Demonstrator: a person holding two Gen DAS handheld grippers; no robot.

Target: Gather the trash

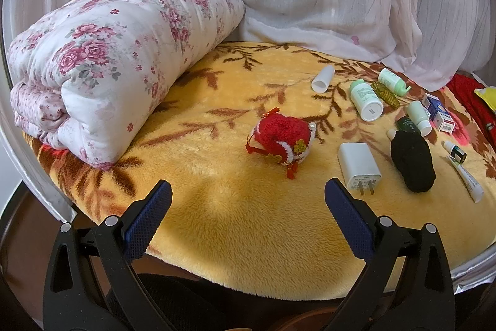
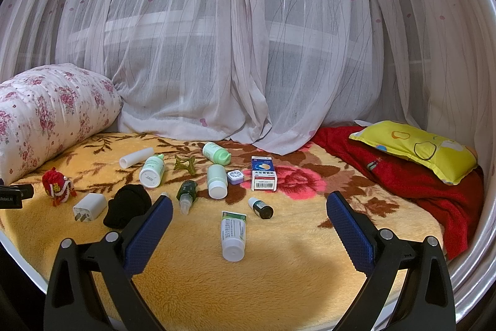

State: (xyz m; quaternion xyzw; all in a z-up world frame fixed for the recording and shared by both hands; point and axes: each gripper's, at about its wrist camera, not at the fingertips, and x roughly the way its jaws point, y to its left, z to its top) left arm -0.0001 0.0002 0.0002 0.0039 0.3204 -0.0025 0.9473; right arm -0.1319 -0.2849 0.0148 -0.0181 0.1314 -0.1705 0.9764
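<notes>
Small items lie scattered on a yellow floral blanket (image 2: 279,269). They include a white tube (image 2: 233,234), a small dropper bottle (image 2: 261,207), a blue and white box (image 2: 263,173), several green and white bottles (image 2: 152,170), a dark spray bottle (image 2: 186,194), a black sock (image 2: 127,205), a white charger (image 2: 90,207) and a red knitted ornament (image 2: 57,185). My right gripper (image 2: 249,214) is open and empty above the front of the blanket, with the tube between its fingers' line. My left gripper (image 1: 248,200) is open and empty, just before the red ornament (image 1: 280,138) and charger (image 1: 359,168).
A rolled floral quilt (image 1: 102,58) lies at the left. Sheer curtains (image 2: 248,36) hang behind. A red blanket (image 2: 403,172) with a yellow pillow (image 2: 415,151) lies at the right. The bed's white rim (image 2: 474,253) curves along the front and right.
</notes>
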